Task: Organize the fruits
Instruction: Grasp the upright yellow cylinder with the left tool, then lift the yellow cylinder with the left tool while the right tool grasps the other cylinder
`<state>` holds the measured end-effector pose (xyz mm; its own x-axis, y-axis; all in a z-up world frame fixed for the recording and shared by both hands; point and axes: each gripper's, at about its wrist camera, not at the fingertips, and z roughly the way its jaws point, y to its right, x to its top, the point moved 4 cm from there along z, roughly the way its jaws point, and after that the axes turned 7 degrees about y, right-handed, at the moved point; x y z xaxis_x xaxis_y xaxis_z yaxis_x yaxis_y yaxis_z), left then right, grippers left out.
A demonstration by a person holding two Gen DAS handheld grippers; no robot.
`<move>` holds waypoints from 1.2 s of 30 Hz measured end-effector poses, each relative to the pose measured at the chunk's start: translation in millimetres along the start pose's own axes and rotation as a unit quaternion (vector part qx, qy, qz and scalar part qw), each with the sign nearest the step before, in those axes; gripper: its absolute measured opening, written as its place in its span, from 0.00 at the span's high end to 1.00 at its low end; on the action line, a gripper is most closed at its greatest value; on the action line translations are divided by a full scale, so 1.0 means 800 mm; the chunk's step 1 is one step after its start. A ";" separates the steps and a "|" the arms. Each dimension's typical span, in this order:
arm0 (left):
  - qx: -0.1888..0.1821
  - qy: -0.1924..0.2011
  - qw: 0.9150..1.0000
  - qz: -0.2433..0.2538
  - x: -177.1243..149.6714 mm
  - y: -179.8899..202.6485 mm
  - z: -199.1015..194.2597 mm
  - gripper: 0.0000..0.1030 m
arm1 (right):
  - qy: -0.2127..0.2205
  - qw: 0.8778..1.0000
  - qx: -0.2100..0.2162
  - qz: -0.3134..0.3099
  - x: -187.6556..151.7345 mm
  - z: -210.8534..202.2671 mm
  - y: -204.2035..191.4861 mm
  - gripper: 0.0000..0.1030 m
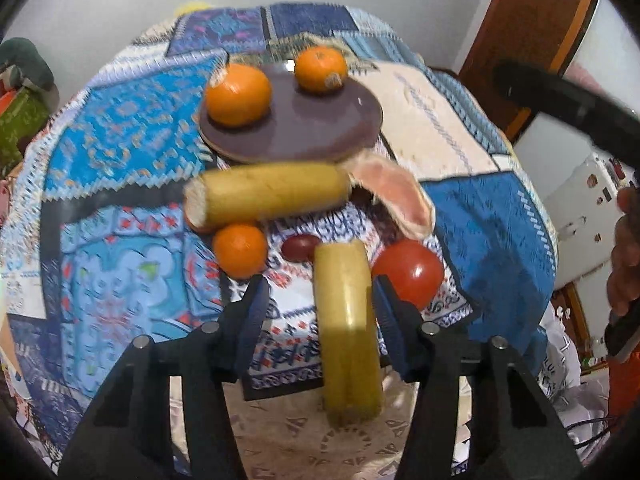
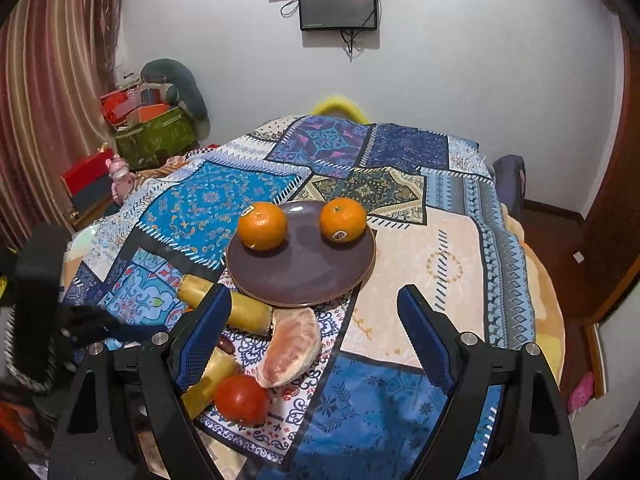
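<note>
Cloth: a big patchwork cloth (image 2: pixel 208 200) in blue and cream covers the worktop, and all the fruit sits on it.
Plate: a round brown plate (image 2: pixel 296 276) lies in the middle of the cloth.
Oranges on plate: one orange (image 2: pixel 262 225) sits at 10 o'clock on the plate and another orange (image 2: pixel 343 219) at 2 o'clock, apart from each other.
Long banana: a yellow banana piece (image 1: pixel 272 192) lies sideways just below the plate, at its 6 o'clock.
Near banana: a second banana piece (image 1: pixel 346 328) lies between the left fingers, pointing away from the camera.
Pomelo: a pink pomelo wedge (image 2: pixel 290 350) lies at 5 o'clock from the plate, by the end of the long banana.
Tomato: a red tomato (image 2: pixel 242 400) sits at 6 o'clock from the pomelo wedge.
Small orange: a small orange (image 1: pixel 239 250) sits just under the long banana.
Left gripper: the left gripper (image 1: pixel 318 300) has its fingers spread wide around the near banana.
Right gripper: the right gripper (image 2: pixel 316 340) has its fingers spread wide, holding nothing.
</note>
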<state>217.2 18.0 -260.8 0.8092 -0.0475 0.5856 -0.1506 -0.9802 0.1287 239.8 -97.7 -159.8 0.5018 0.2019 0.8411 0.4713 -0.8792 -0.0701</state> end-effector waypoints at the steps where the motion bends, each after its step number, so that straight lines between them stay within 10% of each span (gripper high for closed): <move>1: -0.002 -0.004 1.000 -0.001 -0.003 0.001 0.004 0.48 | -0.001 1.000 0.001 0.001 -0.001 0.000 0.000 0.19; 21: -0.049 0.000 0.997 -0.054 -0.001 -0.007 0.012 0.67 | -0.023 1.000 0.017 0.007 -0.014 0.012 -0.004 0.19; 36: 0.030 0.074 0.989 -0.126 0.001 -0.116 -0.071 0.67 | -0.057 0.997 0.036 -0.032 -0.024 0.053 -0.043 0.19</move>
<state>199.4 120.1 -227.0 0.7239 0.2233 0.6527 0.0823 -0.9673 0.2397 245.2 -53.2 -196.1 0.5460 0.3084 0.7789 0.5539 -0.8304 -0.0596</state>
